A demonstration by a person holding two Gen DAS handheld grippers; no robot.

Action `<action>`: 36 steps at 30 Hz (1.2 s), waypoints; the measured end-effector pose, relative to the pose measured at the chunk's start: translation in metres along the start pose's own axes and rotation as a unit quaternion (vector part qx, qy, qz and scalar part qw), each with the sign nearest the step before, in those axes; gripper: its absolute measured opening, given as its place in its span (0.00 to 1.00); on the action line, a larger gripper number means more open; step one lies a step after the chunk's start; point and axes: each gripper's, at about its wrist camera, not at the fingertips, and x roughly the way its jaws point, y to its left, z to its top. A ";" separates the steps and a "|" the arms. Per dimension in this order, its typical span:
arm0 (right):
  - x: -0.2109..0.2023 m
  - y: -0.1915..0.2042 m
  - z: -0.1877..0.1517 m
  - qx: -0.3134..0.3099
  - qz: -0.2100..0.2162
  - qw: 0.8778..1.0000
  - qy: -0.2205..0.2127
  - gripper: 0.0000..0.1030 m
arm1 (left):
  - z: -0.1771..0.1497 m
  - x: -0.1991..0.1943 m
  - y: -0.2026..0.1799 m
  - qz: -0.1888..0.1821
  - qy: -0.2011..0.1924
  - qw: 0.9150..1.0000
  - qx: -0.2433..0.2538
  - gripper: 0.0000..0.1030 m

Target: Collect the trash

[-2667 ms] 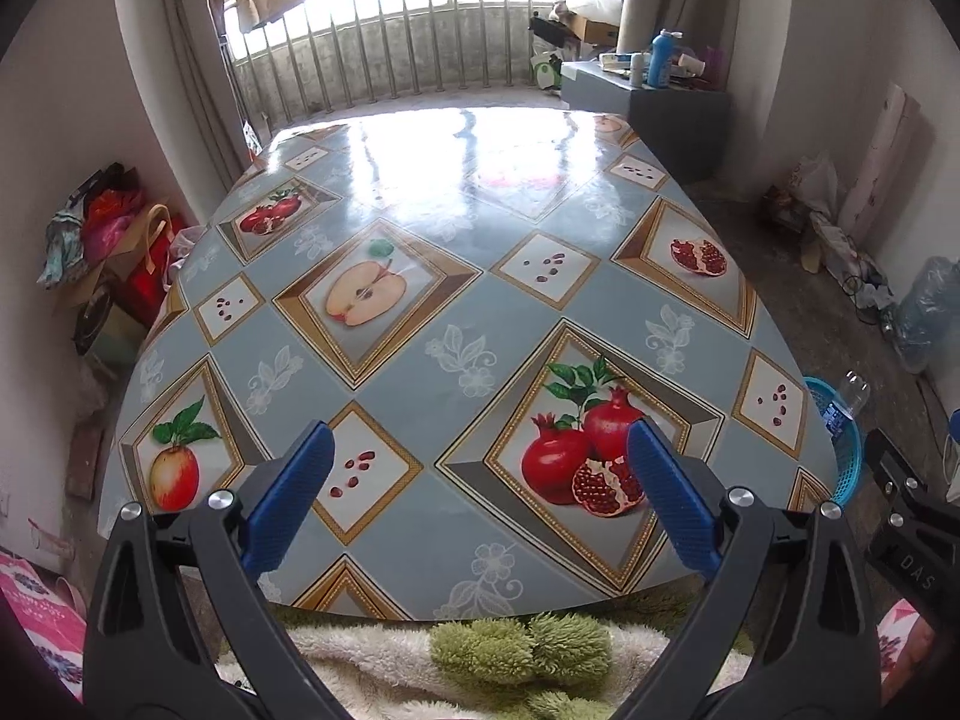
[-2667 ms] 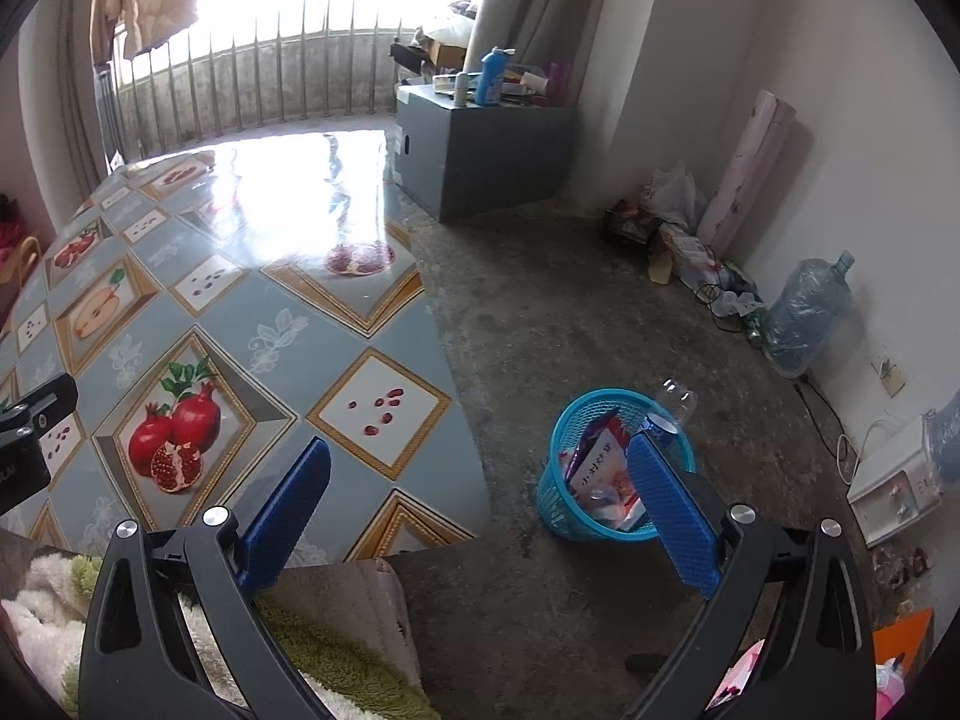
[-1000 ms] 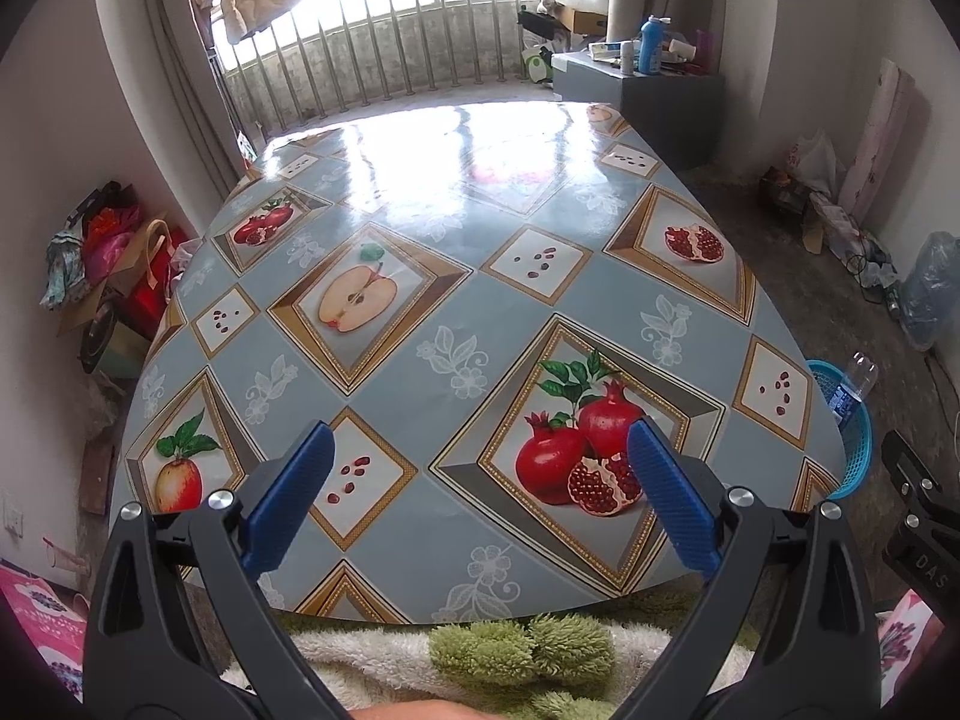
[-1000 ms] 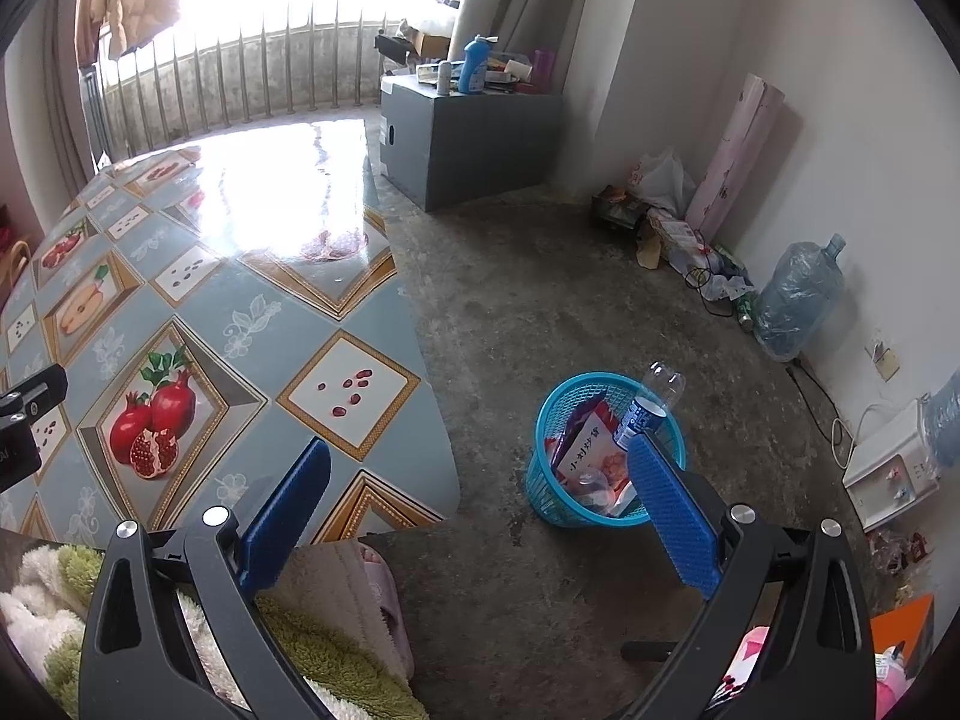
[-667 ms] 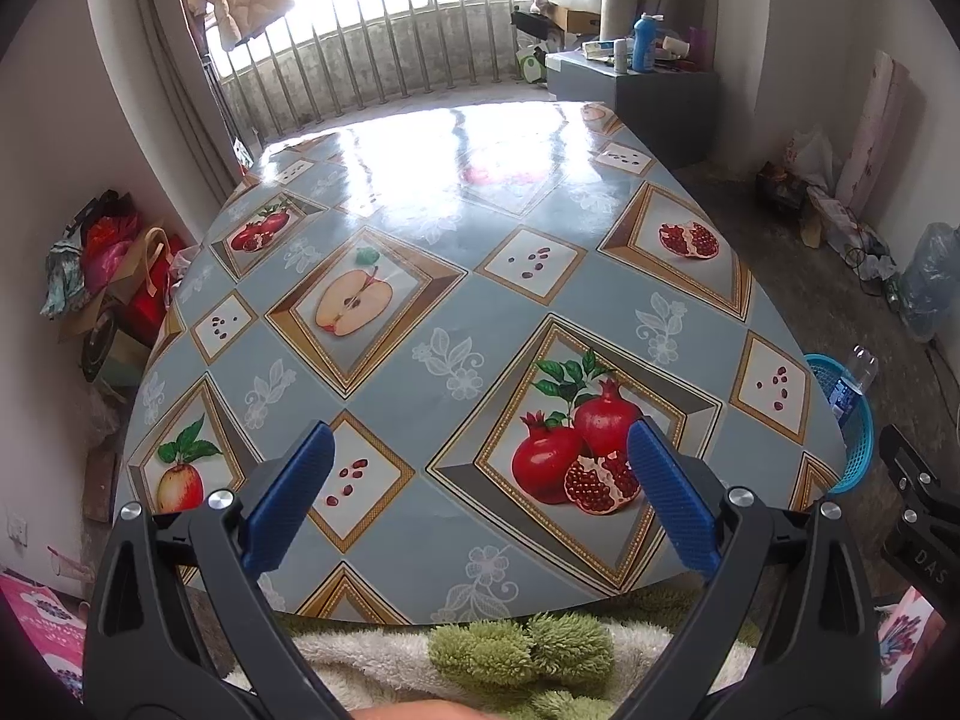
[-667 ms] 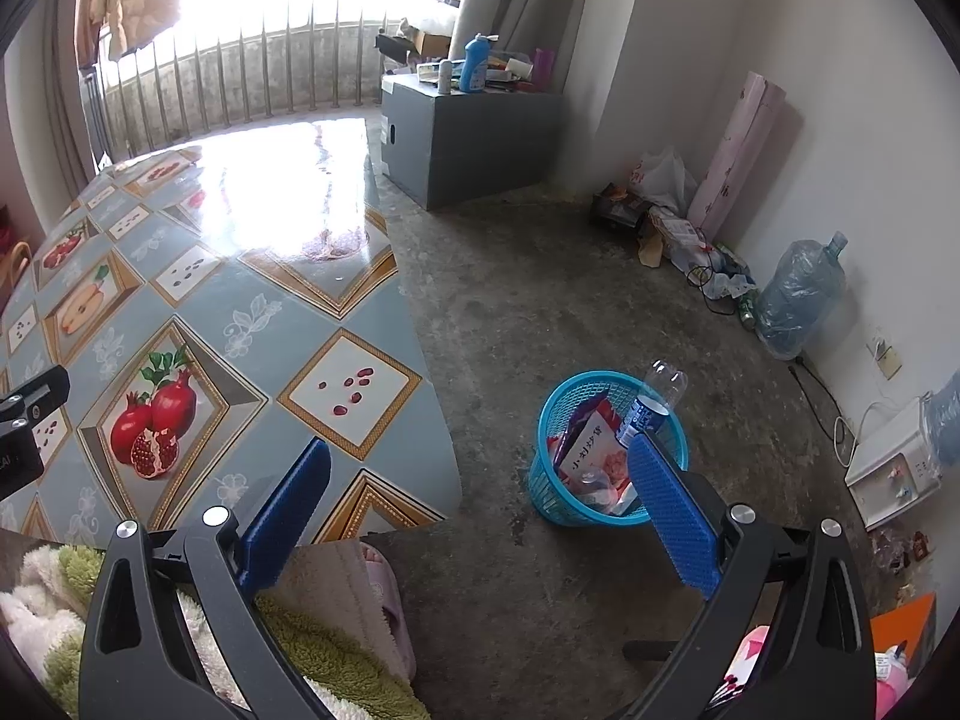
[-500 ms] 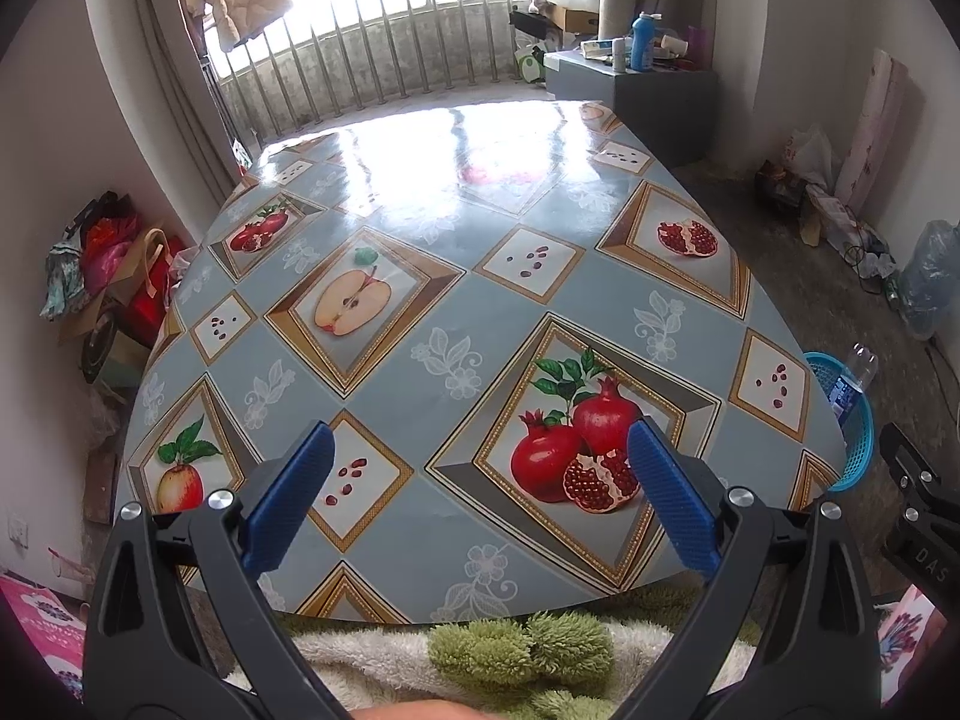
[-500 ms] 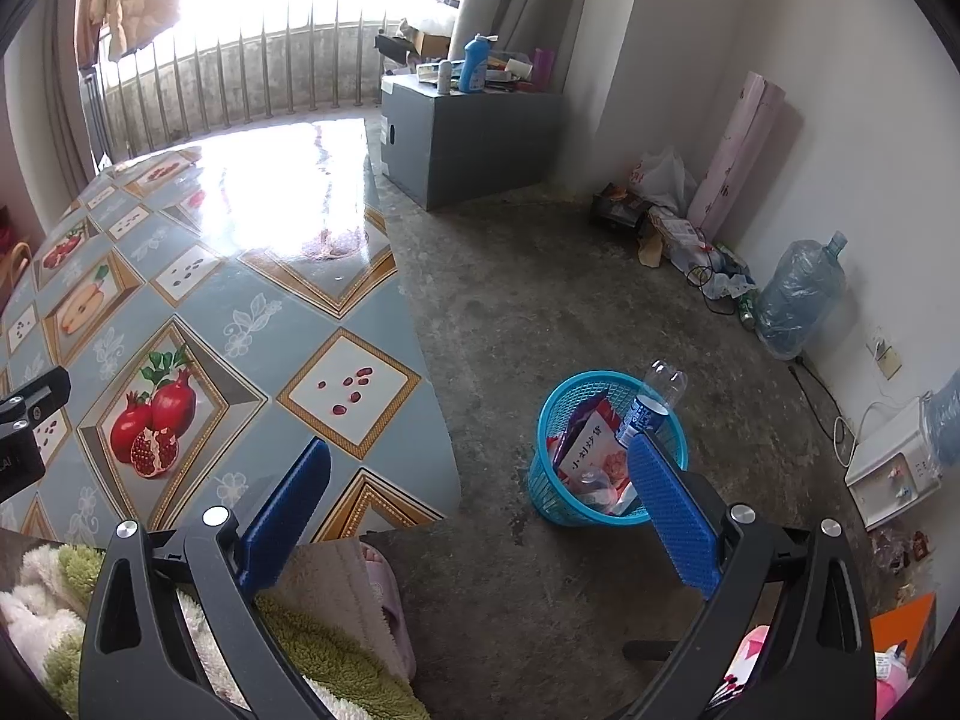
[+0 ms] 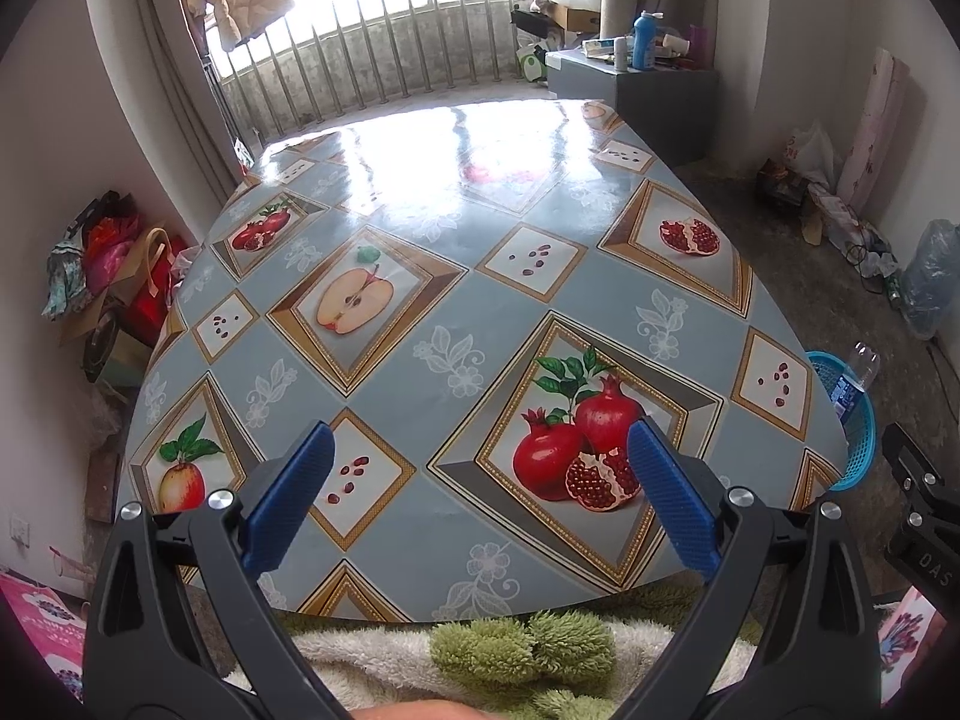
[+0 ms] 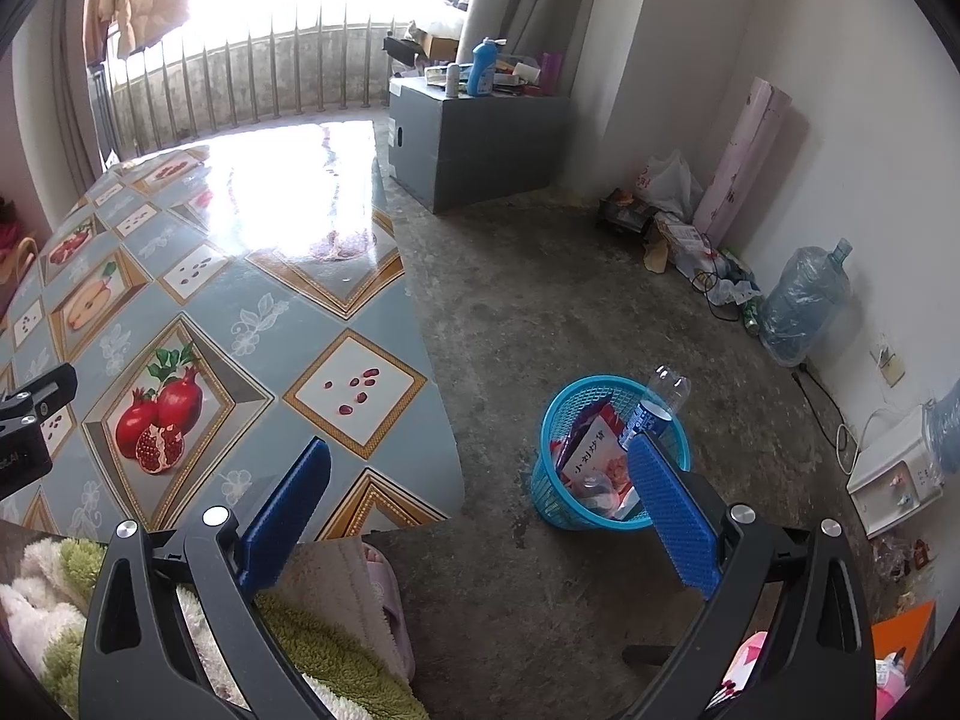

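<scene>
Both grippers, left gripper (image 9: 477, 495) and right gripper (image 10: 477, 510), gape empty; blue mesh wastebasket (image 10: 606, 516) (plastic bottle (image 10: 657, 405) poking out) stands beside the table (image 10: 252, 294).

At the right edge of the left wrist view, a black plastic gripper part (image 9: 921, 546) has the white letters "DAS".

— That fruit-printed blue-grey tablecloth (image 9: 456, 300)?
— Glossy, smooth, plastic-looking; window glare sheens its far end.
— The floor?
— Bare grey concrete floor (image 10: 540, 300), matt and rough.
— And the turquoise plastic mesh basket (image 10: 555, 489)?
— Openwork plastic, holding shiny printed packets and a clear plastic bottle (image 10: 657, 405).
— Gripper pads?
— Ribbed blue pads (image 9: 672, 510).
</scene>
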 end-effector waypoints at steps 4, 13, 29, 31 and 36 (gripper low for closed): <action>0.000 0.002 -0.001 -0.004 0.002 1.000 0.002 0.94 | 0.000 0.000 -0.001 0.000 0.000 1.000 0.000 0.91; -0.002 0.002 0.001 -0.013 0.002 1.000 -0.001 0.94 | -0.001 0.000 0.002 0.001 0.000 1.000 0.000 0.91; -0.003 0.004 0.000 -0.026 0.004 1.000 -0.002 0.94 | -0.001 0.001 0.002 0.003 0.001 1.000 -0.001 0.91; -0.003 0.004 0.001 -0.027 0.004 1.000 -0.002 0.94 | -0.001 0.001 0.002 0.004 0.001 1.000 -0.001 0.91; -0.002 0.005 0.000 -0.027 0.004 1.000 -0.002 0.94 | -0.002 0.001 0.002 0.004 0.001 1.000 -0.001 0.91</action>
